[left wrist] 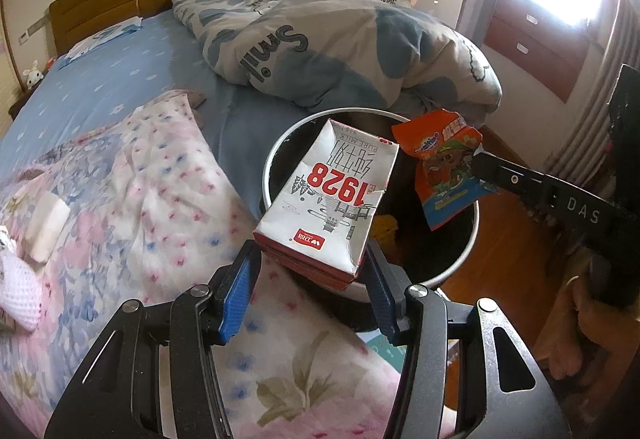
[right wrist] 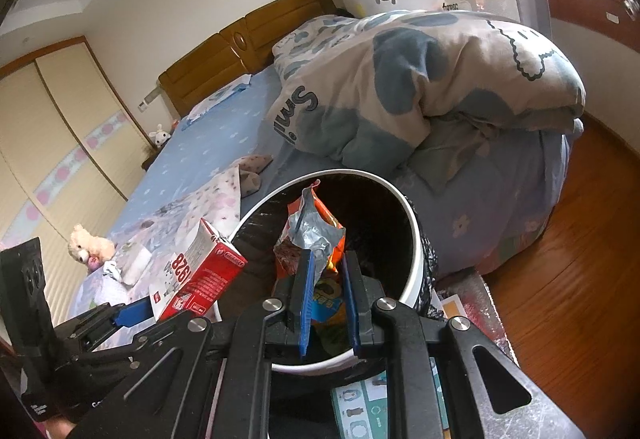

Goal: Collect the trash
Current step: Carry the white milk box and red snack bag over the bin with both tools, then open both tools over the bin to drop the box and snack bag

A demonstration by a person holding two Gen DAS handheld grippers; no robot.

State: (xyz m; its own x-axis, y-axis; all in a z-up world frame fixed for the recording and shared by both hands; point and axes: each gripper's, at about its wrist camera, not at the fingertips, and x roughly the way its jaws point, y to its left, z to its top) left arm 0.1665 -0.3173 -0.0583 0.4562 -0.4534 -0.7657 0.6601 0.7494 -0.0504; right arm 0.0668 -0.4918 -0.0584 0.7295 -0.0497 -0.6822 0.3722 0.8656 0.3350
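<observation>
Over round bin (right wrist: 414, 239) | left gripper (left wrist: 312, 271): boxy carton (left wrist: 332, 195) | right gripper (right wrist: 326, 303): crinkled foil wrapper (right wrist: 314, 235)

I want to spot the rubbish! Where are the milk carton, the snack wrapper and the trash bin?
milk carton (left wrist: 332, 195): left wrist view, on its printed white face.
snack wrapper (right wrist: 316, 227): right wrist view, on its silver inside.
trash bin (right wrist: 416, 255): right wrist view, on its white rim.

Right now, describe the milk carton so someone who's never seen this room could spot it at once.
Find the bed; at its foot stands a round white-rimmed trash bin with a black liner. Over the bin's near rim, the left gripper clamps the milk carton. Unlike the crinkled orange snack wrapper held beside it, it is a rigid white box with red "1928" lettering and red edges.
</observation>
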